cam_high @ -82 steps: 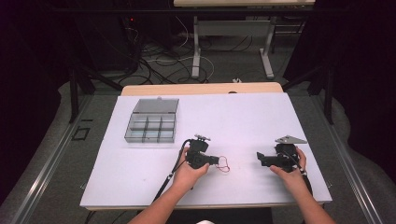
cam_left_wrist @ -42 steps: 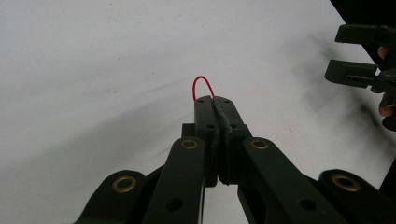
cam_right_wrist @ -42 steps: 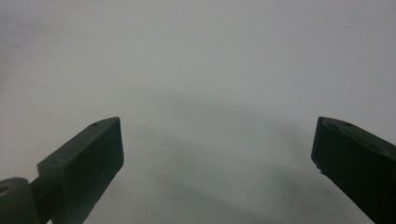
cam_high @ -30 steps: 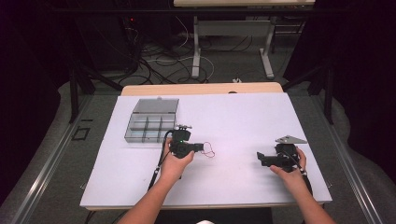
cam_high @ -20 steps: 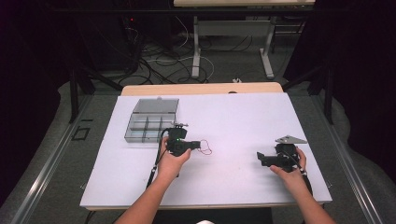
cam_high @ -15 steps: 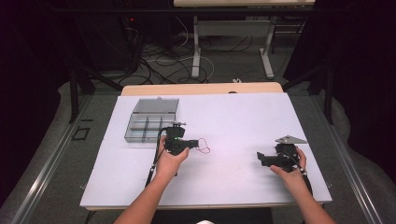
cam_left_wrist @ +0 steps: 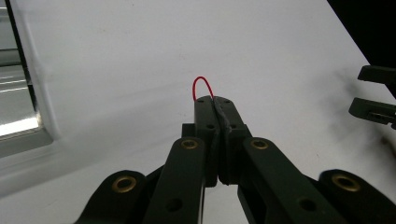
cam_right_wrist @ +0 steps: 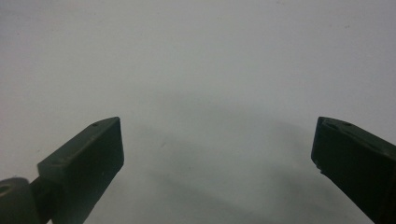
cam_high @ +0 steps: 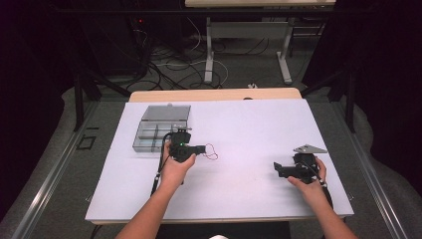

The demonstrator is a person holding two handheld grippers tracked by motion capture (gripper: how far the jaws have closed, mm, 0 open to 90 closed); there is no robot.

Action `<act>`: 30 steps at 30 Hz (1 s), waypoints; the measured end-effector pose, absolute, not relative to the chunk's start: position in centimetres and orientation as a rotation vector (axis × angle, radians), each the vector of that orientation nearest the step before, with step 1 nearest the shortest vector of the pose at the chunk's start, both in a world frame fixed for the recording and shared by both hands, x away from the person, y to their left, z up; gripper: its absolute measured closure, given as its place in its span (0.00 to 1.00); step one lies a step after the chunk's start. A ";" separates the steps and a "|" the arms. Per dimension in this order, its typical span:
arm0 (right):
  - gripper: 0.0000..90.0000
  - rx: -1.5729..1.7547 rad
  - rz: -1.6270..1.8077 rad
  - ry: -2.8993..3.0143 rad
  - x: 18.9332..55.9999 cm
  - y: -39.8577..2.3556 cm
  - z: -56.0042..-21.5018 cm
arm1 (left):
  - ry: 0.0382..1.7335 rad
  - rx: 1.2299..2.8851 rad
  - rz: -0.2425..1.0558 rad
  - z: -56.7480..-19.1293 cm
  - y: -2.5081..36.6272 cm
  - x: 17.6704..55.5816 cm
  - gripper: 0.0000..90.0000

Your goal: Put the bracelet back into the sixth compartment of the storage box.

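While the left gripper [cam_left_wrist: 214, 100], clamped on a red wire [cam_left_wrist: 201, 87], is carried beside the box [cam_high: 161, 127], placing into a compartment is judged next; the right gripper [cam_right_wrist: 217, 154] rests wide open, empty, on the bench [cam_high: 259, 124].

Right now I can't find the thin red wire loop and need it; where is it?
The thin red wire loop is pinched in the left hand-held gripper, in the high view left of centre over the white table, just right of the clear compartment box.

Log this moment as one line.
left gripper: shut on red wire loop | right gripper: open, nothing between | compartment box: lid open
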State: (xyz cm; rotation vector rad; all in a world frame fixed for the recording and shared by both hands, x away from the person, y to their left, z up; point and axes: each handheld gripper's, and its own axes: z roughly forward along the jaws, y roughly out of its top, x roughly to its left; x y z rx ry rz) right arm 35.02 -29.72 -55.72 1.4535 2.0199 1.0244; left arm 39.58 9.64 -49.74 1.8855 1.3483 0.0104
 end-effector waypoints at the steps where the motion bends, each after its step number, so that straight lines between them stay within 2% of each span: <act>1: 0.03 1.453 1.025 2.020 35.0 -29.7 -55.7 | 1.346 1.893 0.011 -49.6 9.8 39.6 1.00; 30: 0.03 1.447 1.027 2.026 35.0 -29.7 -55.8 | 1.391 1.862 0.099 -48.5 12.1 40.7 1.00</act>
